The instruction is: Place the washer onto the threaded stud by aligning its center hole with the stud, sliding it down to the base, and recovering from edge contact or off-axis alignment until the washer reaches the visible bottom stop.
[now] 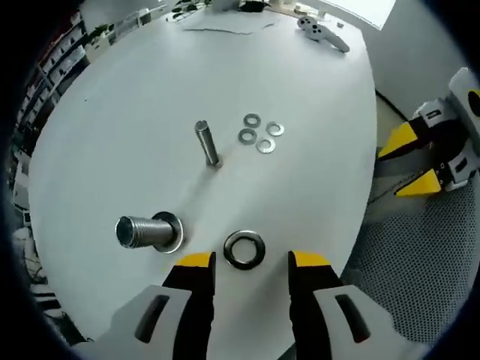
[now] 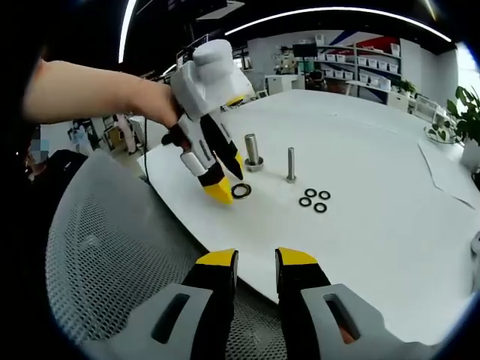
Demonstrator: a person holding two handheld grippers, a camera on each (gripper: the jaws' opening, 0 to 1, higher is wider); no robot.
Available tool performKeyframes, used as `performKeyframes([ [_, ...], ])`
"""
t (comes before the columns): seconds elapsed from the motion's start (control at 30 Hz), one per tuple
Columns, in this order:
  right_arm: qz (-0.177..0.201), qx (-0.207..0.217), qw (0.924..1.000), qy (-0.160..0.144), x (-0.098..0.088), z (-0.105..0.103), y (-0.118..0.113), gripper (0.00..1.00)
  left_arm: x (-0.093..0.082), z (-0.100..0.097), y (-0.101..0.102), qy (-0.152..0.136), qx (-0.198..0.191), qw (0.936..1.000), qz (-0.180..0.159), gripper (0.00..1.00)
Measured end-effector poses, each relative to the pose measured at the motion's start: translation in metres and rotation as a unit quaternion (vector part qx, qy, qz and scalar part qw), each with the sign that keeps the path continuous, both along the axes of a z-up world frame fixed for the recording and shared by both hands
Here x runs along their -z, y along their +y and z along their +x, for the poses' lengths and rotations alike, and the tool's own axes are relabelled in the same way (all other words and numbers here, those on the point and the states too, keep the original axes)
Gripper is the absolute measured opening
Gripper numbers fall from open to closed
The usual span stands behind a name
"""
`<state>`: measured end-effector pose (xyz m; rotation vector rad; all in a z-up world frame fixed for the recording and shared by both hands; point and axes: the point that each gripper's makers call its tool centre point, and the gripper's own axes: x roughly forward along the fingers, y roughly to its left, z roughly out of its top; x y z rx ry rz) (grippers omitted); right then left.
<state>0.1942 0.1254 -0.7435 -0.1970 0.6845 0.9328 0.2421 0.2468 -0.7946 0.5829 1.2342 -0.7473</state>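
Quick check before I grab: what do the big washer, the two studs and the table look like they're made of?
Big washer: looks like bright steel; grey with glints. Thick stud and thin stud: apparently metal too, silver-grey sheen, threads visible on the thick one. Table: smooth matte white, likely laminate or painted; hard to tell.

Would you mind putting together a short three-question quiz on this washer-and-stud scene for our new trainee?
1. True or false: the large washer already sits on the thick stud.
2. How many small washers lie grouped beside the thin stud?
A) two B) four C) six
3. Fill in: the left gripper has its jaws ____, one on either side of the large washer on the white table.

Key
1. False: it lies flat on the table beside the thick stud.
2. B.
3. Open. The right gripper is also open, back over the mesh chair, holding nothing.
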Motion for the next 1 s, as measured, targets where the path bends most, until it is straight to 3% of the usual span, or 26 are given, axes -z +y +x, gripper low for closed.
performKeyframes([
  [0.03, -0.001, -0.001, 1.0, 0.001, 0.0, 0.0, 0.0, 0.23, 0.004, -0.001, 0.003, -0.004, 0.025, 0.9994, 0.022, 0.37],
  [0.07, -0.002, -0.001, 1.0, 0.001, 0.0, 0.0, 0.0, 0.23, 0.005, 0.002, -0.008, -0.016, 0.025, 0.9995, -0.006, 0.36],
  [0.13, -0.002, -0.002, 1.0, 0.002, 0.001, -0.001, 0.0, 0.23, 0.007, 0.003, -0.007, -0.006, 0.004, 1.0, -0.001, 0.36],
  [0.23, -0.004, -0.005, 1.0, 0.003, 0.001, -0.001, 0.0, 0.23, -0.001, 0.003, -0.004, -0.007, 0.006, 0.9999, -0.005, 0.36],
  [0.37, -0.004, -0.007, 1.0, 0.003, 0.001, -0.002, 0.001, 0.23, 0.001, 0.004, -0.007, -0.008, 0.042, 0.999, -0.008, 0.35],
  [0.6, -0.004, -0.009, 1.0, 0.003, 0.001, -0.002, 0.001, 0.23, 0.001, 0.007, -0.005, 0.002, 0.069, 0.9976, 0.011, 0.21],
  [1.0, -0.005, -0.01, 0.9999, 0.004, 0.002, -0.002, 0.001, 0.23, 0.002, 0.007, -0.006, 0.018, 0.082, 0.9956, 0.042, 0.19],
])
